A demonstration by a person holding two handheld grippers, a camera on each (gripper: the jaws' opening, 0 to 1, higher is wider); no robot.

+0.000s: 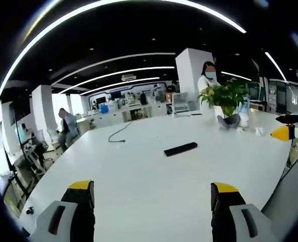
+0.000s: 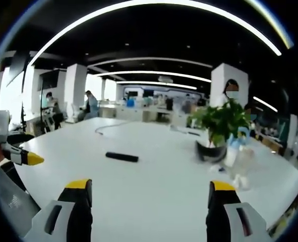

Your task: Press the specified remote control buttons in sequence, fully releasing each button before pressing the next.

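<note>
Ahead at twelve o'clock on the white table, the slim black remote control lies untouched; both my grippers' jaws spread wide, I judge approaching comes next.

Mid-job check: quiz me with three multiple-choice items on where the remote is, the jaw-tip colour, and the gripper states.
1. The remote control lies:
A. bare on the white table
B. in the plant pot
C. in a jaw grip

2. Jaw tips are:
A. red
B. yellow
C. green

3. The left gripper and right gripper are:
A. both shut
B. one shut
C. both open

Answers: A, it lies apart from the potted plant; B, yellow caps in both views; C, jaws stand wide with nothing between.
</note>
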